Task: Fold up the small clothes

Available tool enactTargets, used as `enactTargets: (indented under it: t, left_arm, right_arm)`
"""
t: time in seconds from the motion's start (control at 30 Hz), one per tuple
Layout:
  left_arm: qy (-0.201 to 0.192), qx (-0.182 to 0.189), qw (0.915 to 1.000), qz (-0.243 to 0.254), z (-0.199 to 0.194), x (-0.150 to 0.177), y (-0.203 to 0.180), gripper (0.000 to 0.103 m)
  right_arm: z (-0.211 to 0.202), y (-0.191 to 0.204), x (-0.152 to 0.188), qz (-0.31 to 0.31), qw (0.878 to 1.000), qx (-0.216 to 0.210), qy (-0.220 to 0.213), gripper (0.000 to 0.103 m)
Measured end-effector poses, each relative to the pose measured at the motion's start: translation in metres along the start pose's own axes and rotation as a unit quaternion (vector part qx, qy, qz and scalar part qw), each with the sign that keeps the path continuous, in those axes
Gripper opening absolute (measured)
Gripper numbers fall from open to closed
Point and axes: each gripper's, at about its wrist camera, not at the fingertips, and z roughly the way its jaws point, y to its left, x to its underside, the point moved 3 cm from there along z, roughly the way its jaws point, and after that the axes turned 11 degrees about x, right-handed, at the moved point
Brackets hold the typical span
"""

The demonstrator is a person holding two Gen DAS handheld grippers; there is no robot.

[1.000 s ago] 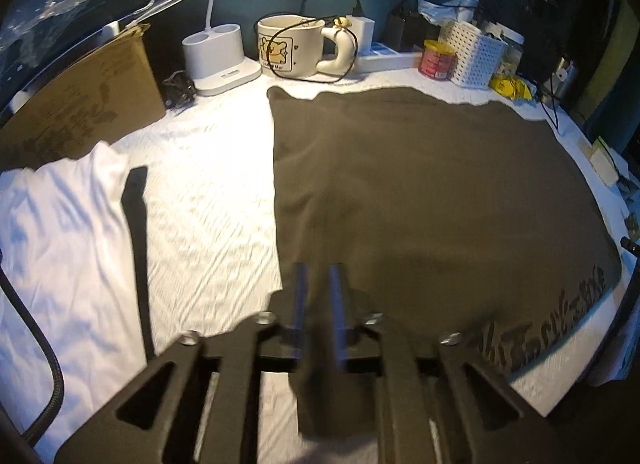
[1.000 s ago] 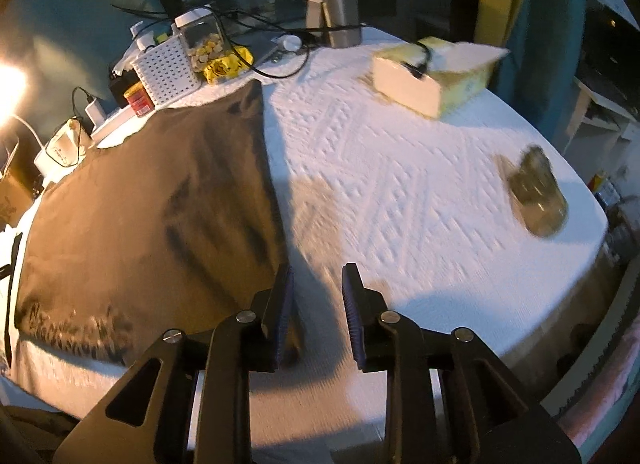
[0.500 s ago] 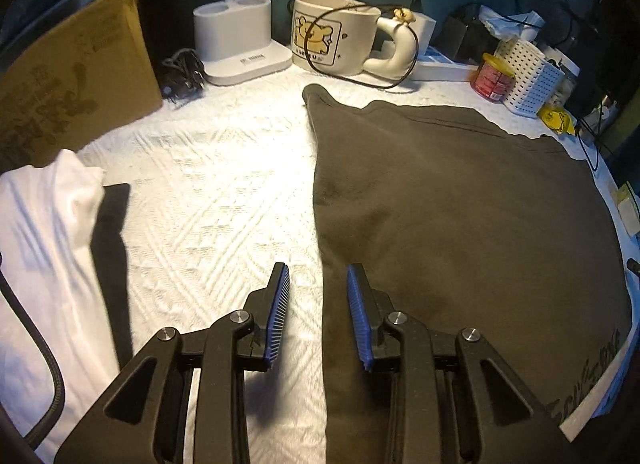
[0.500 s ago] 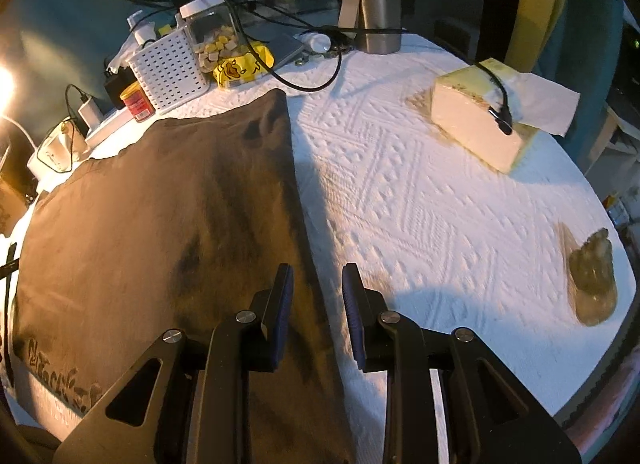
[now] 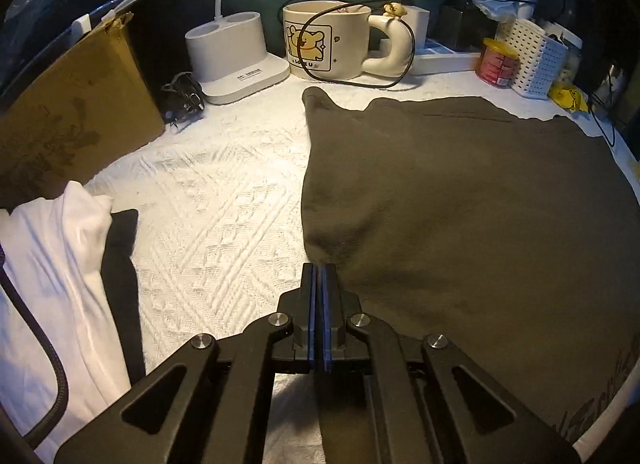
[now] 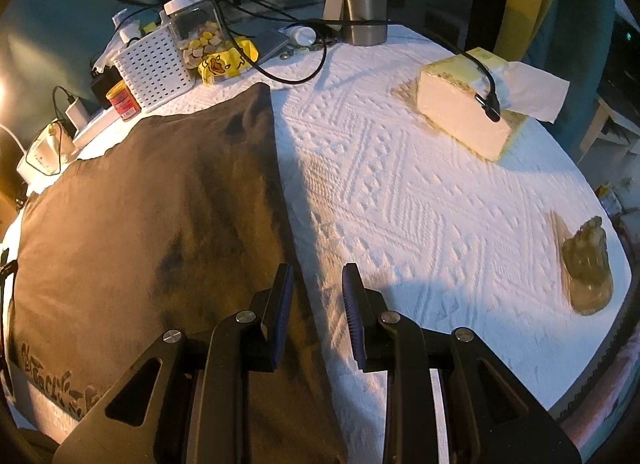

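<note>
Garment (image 5: 460,204) flat; left tongs (image 5: 319,266) pinching its left edge, right tongs (image 6: 316,276) spread astride right edge.

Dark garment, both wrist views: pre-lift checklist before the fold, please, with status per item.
1. Left gripper shut at the left edge of the dark garment: ok.
2. Cloth actually pinched between the left pads: cannot tell, the edge meets the tips but no fabric shows between them.
3. Right gripper astride the garment's right edge, one finger over cloth, one over the white table cover: ok.
4. Right gripper closed on cloth: not ok, jaws stand apart.
5. Garment lying flat, spread: ok.
6. Fold path clear of the mug and its looped cable at the far corner: cannot tell.
</note>
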Motion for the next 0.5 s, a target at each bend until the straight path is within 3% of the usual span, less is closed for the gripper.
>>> enactTargets:
  t: [0.2, 0.3, 0.33, 0.43, 0.5]
  left_arm:
    - [-0.020, -0.005, 0.9995, -0.023, -0.016, -0.001, 0.006, 0.004]
    - [-0.030, 0.009, 0.9993, -0.019, -0.030, 0.003, 0.001, 0.005]
    - [-0.035, 0.014, 0.9992, -0.014, -0.035, 0.005, -0.004, 0.013]
    - [-0.054, 0.029, 0.9981, -0.005, -0.049, 0.012, -0.017, 0.049]
    - [-0.062, 0.041, 0.9973, 0.001, -0.055, 0.017, -0.026, 0.053]
  right_arm:
    - [-0.014, 0.001, 0.010, 0.003, 1.000, -0.001, -0.008, 0.027]
    - [-0.021, 0.001, 0.017, 0.004, 1.000, -0.001, -0.013, 0.027]
    - [-0.024, 0.001, 0.019, 0.005, 1.000, -0.001, -0.015, 0.027]
    - [-0.032, 0.003, 0.028, 0.005, 1.000, -0.002, -0.019, 0.027]
    - [-0.037, 0.004, 0.034, 0.005, 1.000, -0.001, -0.025, 0.027]
